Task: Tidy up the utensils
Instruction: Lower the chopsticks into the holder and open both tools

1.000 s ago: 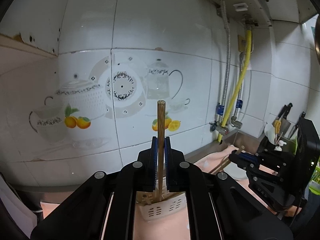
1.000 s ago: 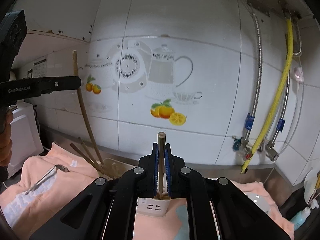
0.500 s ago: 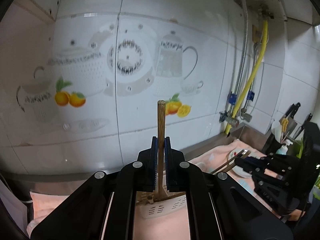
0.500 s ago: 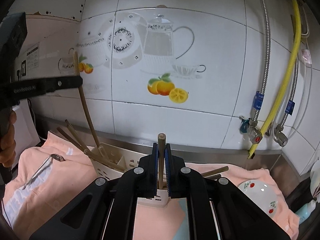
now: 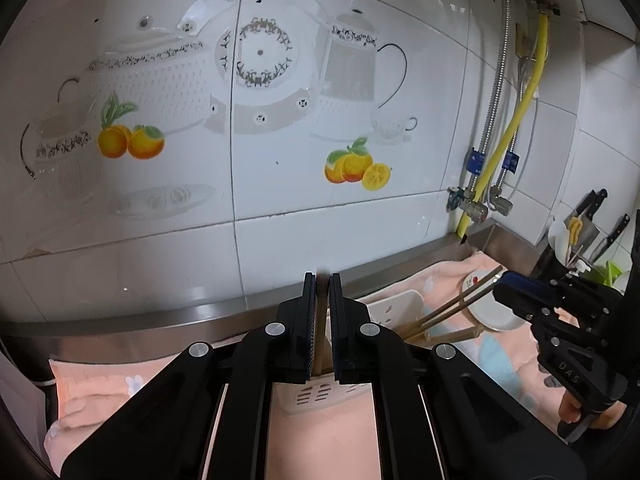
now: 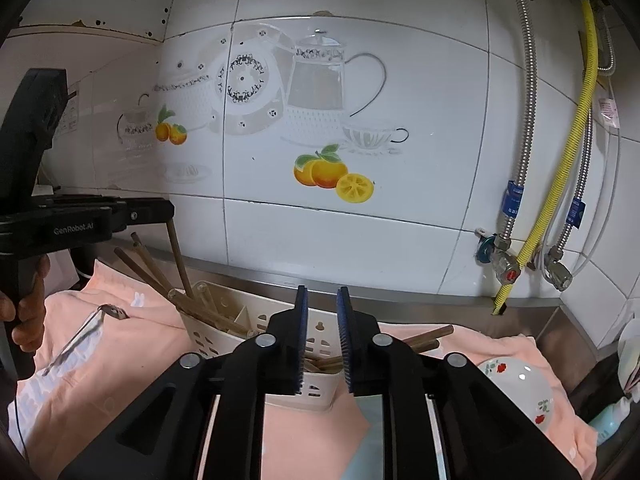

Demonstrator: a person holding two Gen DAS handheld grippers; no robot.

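Note:
My left gripper is shut on a wooden chopstick whose top barely clears the fingertips. From the right wrist view, that chopstick hangs from the left gripper into the left end of the white slotted utensil holder. Several chopsticks lean in the holder. My right gripper hovers over the holder's right side; its jaws are opening and nothing is between the blue pads. In the left wrist view the right gripper sits to the right of the holder.
A pink towel covers the counter under the holder. A metal utensil lies on it at left, and a flowered bowl at right. A yellow hose and valves run along the tiled wall. Knives stand far right.
The right jaws have parted and the chopstick they gripped is gone from between them. The left gripper has sunk toward the holder, and its chopstick now sits much lower in the jaws.

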